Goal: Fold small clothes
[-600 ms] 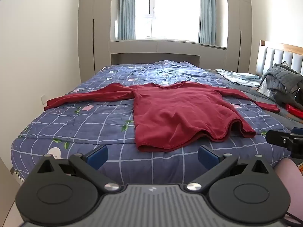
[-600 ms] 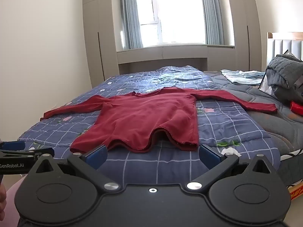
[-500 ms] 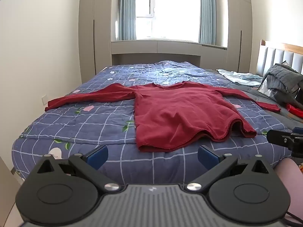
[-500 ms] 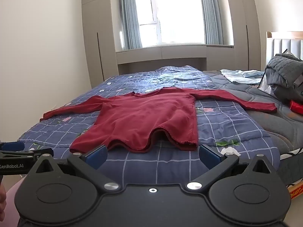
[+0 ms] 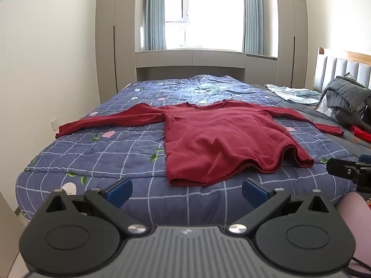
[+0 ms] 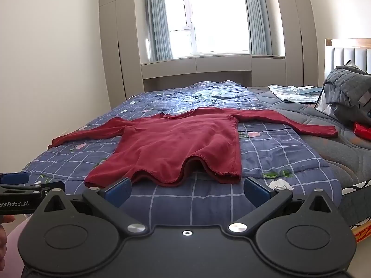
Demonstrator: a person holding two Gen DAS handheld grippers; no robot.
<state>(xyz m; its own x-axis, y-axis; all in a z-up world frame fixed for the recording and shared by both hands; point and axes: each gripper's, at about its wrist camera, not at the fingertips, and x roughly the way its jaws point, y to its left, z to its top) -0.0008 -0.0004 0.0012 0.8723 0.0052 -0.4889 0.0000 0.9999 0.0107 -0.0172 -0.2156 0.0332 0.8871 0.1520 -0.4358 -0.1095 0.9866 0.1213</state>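
A dark red long-sleeved top (image 5: 220,136) (image 6: 176,143) lies spread flat on the bed, both sleeves stretched out sideways, its hem toward me with a ripple lifted off the quilt. My left gripper (image 5: 186,188) hovers short of the bed's near edge, open, nothing between its blue pads. In its own view my right gripper (image 6: 186,188) is open and empty too, just short of the hem. Each gripper shows at the edge of the other's view: the right gripper's finger (image 5: 347,173) and the left gripper's finger (image 6: 23,185).
The bed carries a blue checked quilt (image 5: 104,153). A grey padded jacket (image 5: 347,97), a small red item (image 5: 360,134) and light blue clothes (image 5: 294,92) lie at the right near the headboard. A wall runs along the left; wardrobes flank the window.
Both views have shifted very slightly; the top lies as before and both grippers stay open.
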